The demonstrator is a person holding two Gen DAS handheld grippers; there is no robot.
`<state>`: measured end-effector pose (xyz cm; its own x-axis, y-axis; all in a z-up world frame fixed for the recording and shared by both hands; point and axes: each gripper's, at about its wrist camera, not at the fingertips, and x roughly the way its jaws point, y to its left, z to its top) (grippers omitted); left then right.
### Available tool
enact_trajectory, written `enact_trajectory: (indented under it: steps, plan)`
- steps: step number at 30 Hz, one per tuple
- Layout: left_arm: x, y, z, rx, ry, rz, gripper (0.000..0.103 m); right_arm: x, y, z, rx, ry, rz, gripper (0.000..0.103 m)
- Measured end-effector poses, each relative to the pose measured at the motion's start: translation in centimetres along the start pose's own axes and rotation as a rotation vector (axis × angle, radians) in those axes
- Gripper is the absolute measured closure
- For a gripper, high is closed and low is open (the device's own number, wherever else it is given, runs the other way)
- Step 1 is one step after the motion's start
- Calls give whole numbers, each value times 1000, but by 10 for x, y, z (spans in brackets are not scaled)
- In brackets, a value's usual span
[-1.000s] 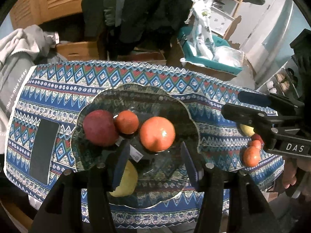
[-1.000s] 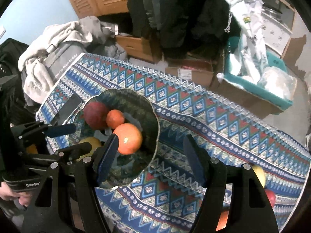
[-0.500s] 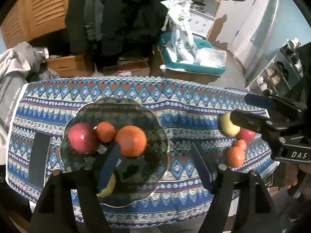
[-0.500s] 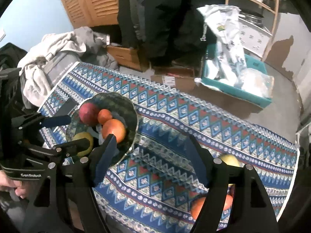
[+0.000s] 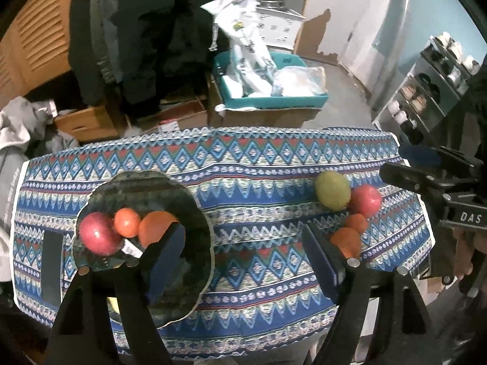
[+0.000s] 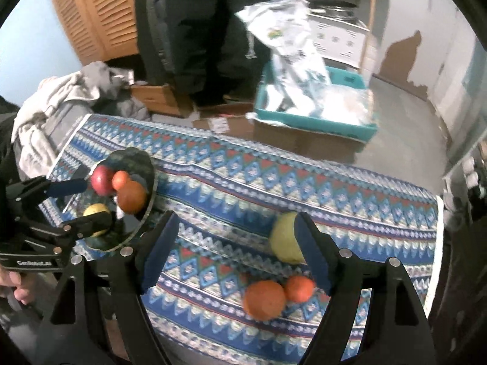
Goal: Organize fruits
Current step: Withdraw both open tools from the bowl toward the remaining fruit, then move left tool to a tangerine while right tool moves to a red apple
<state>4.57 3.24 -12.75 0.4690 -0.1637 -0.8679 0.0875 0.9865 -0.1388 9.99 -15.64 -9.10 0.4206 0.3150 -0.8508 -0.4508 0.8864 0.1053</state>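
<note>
Both jaws opening, nothing between. Right gripper (image 6: 236,252): centre over large orange (image 6: 264,299), then carry to plate (image 5: 194,213).

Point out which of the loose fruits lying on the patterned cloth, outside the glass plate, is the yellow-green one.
It is the round yellow-green fruit at the far end of the cluster, touching the red apple. The other loose ones are the big orange and small orange.

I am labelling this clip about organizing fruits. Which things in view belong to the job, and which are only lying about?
Belong to the job:
- glass plate holding fruit
- red apple on the plate
- loose fruit on the cloth: green apple, big orange

Only lying about:
- black phone
- teal tray on the floor
- grey clothes
</note>
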Motion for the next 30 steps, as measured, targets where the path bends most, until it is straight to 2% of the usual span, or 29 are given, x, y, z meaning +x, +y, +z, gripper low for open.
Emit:
enact_trajectory:
  steps: [11, 20, 30]
  plan:
    - [16, -48, 11, 72, 26, -19, 23, -3, -54, -24, 76, 28, -39, 23]
    - [38, -71, 17, 97, 58, -25, 23, 2, -87, -43, 120, 61, -66, 22]
    - [65, -90, 23, 152, 74, -9, 23, 32, -116, -59, 169, 143, -61, 20]
